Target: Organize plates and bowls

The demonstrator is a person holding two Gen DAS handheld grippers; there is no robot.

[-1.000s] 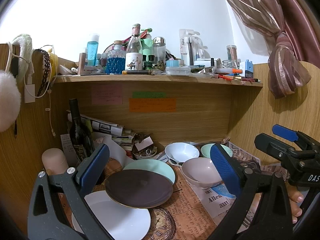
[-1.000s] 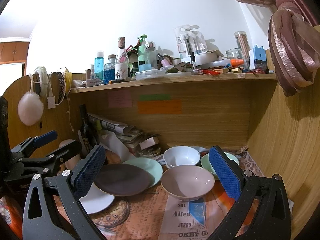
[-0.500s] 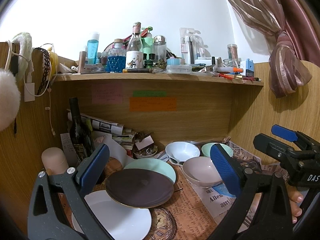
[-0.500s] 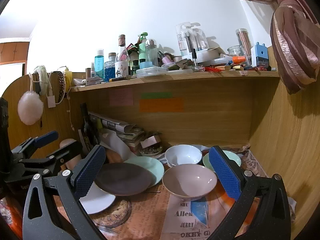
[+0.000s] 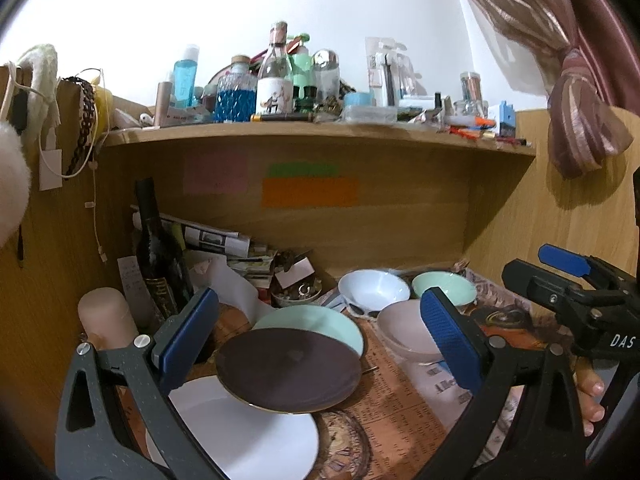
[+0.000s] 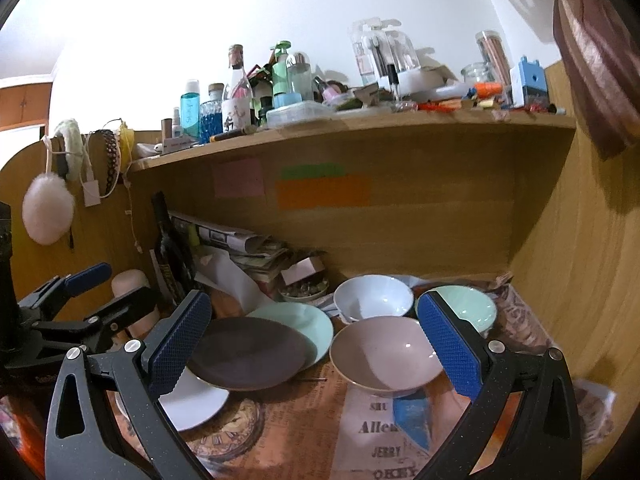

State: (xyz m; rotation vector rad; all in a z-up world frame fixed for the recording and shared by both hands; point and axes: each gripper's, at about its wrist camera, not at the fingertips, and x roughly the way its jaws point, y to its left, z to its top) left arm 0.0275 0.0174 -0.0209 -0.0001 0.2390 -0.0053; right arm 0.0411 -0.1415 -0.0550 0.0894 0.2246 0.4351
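Note:
A dark brown plate (image 5: 288,368) (image 6: 248,350) overlaps a mint plate (image 5: 320,320) (image 6: 308,320) and a white plate (image 5: 244,436) (image 6: 192,400) on the newspaper-covered desk. To the right stand a pink bowl (image 6: 384,356) (image 5: 400,328), a white bowl (image 6: 372,300) (image 5: 372,290) and a mint bowl (image 6: 468,306) (image 5: 444,286). My left gripper (image 5: 316,336) hangs open above the brown plate. My right gripper (image 6: 316,344) is open, with the pink bowl just ahead of its right finger. Neither holds anything.
A dark wine bottle (image 5: 156,252), a pink candle (image 5: 104,316), stacked papers (image 5: 216,240) and a small trinket dish (image 5: 298,294) crowd the back left. A low shelf (image 5: 312,132) full of bottles hangs overhead. Wooden side walls close in; a curtain (image 5: 576,112) hangs at the right.
Both grippers have drifted slightly; the right one has moved a little closer to the pink bowl. The dishes have not moved.

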